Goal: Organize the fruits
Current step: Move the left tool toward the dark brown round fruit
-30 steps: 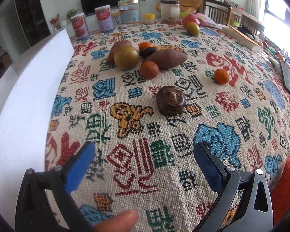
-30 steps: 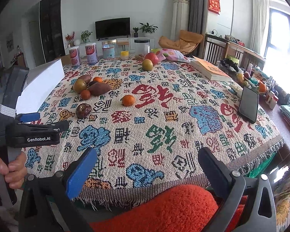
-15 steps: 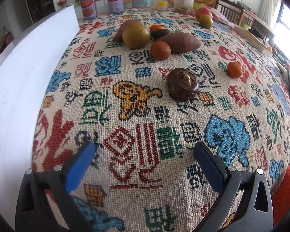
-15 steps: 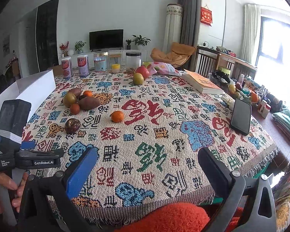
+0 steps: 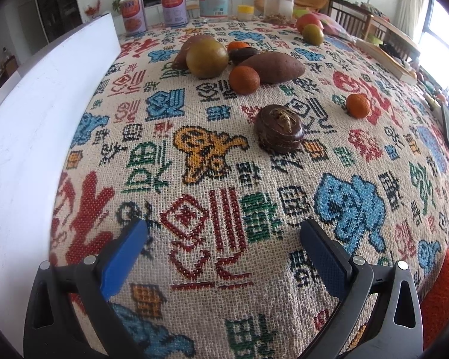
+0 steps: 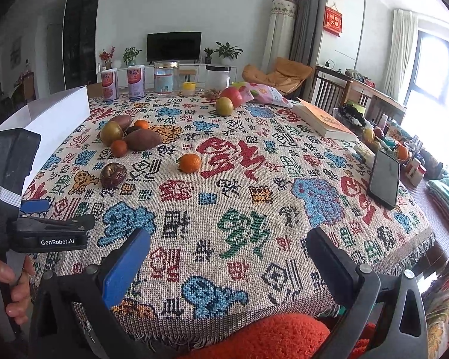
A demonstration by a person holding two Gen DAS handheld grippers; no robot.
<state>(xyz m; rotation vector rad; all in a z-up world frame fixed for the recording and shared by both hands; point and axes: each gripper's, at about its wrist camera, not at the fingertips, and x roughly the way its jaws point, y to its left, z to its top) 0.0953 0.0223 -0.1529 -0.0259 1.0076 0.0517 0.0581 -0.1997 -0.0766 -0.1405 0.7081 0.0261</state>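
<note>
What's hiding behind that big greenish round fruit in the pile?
Behind the greenish fruit a sweet potato pokes out, its reddish-brown end showing to the left. Most of its length is covered by the fruit, so whether anything else lies there cannot be seen.

The right gripper [image 6: 227,254] hangs with jaws wide apart over the near edge of the patterned tablecloth [image 6: 242,185], while far left a hand [image 6: 15,287] holds the left gripper [image 6: 42,209], seemingly parted too, short of a dark brown fruit [image 6: 113,174] and lone orange [image 6: 189,162]
</note>
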